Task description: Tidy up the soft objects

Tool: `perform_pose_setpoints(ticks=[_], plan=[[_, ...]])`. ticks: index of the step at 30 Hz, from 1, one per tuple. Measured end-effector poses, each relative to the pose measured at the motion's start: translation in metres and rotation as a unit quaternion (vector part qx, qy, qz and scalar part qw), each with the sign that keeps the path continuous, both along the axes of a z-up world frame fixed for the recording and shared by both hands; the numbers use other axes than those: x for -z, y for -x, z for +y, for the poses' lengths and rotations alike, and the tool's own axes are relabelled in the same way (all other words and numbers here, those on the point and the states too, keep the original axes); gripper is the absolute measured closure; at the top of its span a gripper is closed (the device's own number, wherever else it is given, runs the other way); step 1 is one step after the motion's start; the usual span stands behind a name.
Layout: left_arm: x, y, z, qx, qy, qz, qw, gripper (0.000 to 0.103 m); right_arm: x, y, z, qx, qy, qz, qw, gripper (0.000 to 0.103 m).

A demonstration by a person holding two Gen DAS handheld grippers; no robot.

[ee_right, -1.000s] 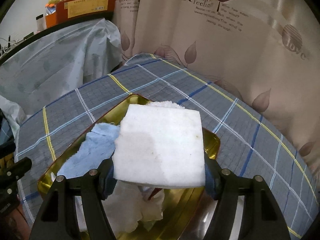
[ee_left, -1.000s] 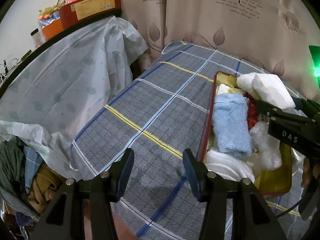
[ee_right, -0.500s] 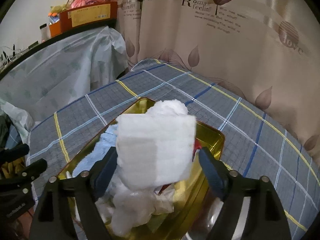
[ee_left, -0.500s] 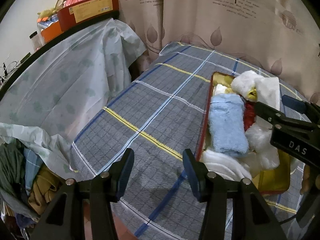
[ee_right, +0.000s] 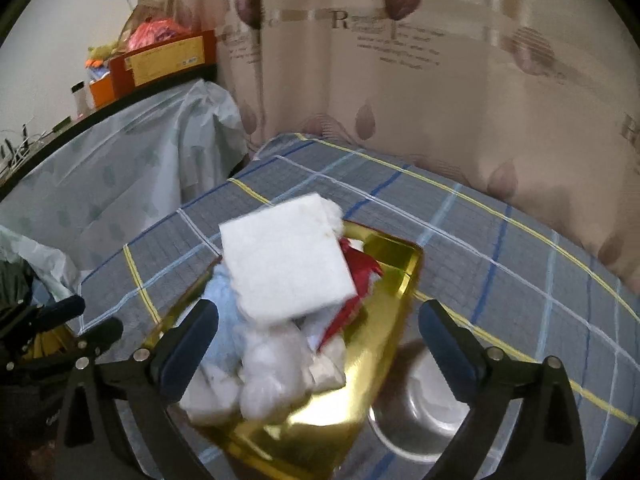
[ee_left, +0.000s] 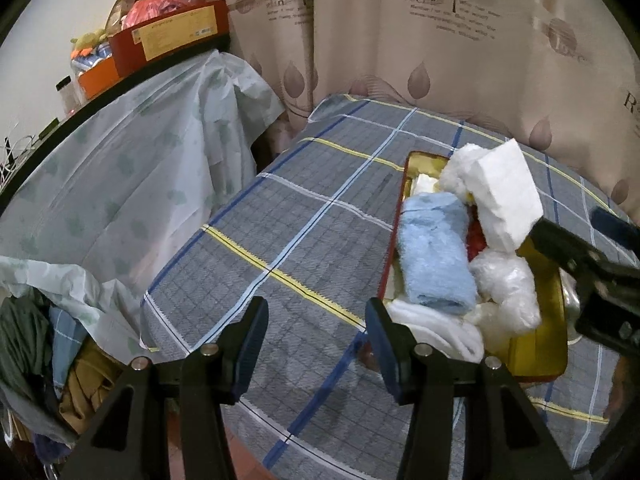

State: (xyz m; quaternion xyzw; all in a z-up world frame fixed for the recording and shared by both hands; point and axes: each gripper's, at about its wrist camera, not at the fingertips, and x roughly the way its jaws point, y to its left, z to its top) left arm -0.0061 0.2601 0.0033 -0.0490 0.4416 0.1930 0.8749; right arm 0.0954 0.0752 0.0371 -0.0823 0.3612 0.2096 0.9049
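A gold tray (ee_left: 548,344) (ee_right: 396,252) sits on the plaid-covered table and holds several soft things. A white foam block (ee_left: 506,196) (ee_right: 286,258) lies on top of the pile. Beside it are a rolled light-blue towel (ee_left: 434,252) (ee_right: 222,300), a white plastic-wrapped bundle (ee_left: 506,288) (ee_right: 272,368), something red (ee_right: 360,276) and a white cloth (ee_left: 436,328). My right gripper (ee_right: 316,340) is open and empty, just behind the tray. My left gripper (ee_left: 316,328) is open and empty over the table left of the tray.
A steel bowl (ee_right: 420,412) stands by the tray's near right side. A curtain (ee_left: 440,40) hangs behind the table. A sheet-covered shelf (ee_left: 120,152) with boxes (ee_left: 168,36) is at the left. Clothes (ee_left: 32,352) are heaped low at the left.
My right gripper opened and let go of the white foam block, which now rests on the pile in the tray. The right gripper drew back. The left gripper barely moved.
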Motion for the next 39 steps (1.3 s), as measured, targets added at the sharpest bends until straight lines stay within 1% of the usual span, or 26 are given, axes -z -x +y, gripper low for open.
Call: perform_pose_setpoints(ticks=[3,7,11,13,20,29,39], plan=[[-0.003,0.001,-0.004,0.004,-0.001,-0.004,1.0000,0.051,0.000,0.017,-0.013,0.022,-0.005,0.008,1.000,0.001],[-0.004,0.002,-0.010,0.010,-0.005,-0.002,0.9999,0.051,0.008,0.039,-0.026,0.050,-0.009,0.028,0.998,0.001],[-0.005,0.002,-0.015,0.016,-0.007,-0.003,0.9999,0.051,0.016,0.057,-0.035,0.072,-0.022,0.049,0.996,0.001],[-0.005,0.002,-0.018,0.019,-0.009,-0.001,0.9998,0.051,0.018,0.062,-0.035,0.082,-0.016,0.055,0.995,0.001],[-0.008,0.003,-0.024,0.026,-0.009,-0.003,0.9996,0.051,0.016,0.071,-0.025,0.074,0.018,0.032,0.997,0.001],[-0.009,0.003,-0.026,0.024,-0.009,-0.005,0.9996,0.051,0.021,0.072,-0.017,0.056,0.020,0.047,0.997,0.001],[-0.009,0.003,-0.027,0.024,-0.011,-0.002,0.9996,0.051,0.025,0.072,-0.017,0.057,0.022,0.049,0.997,0.001]])
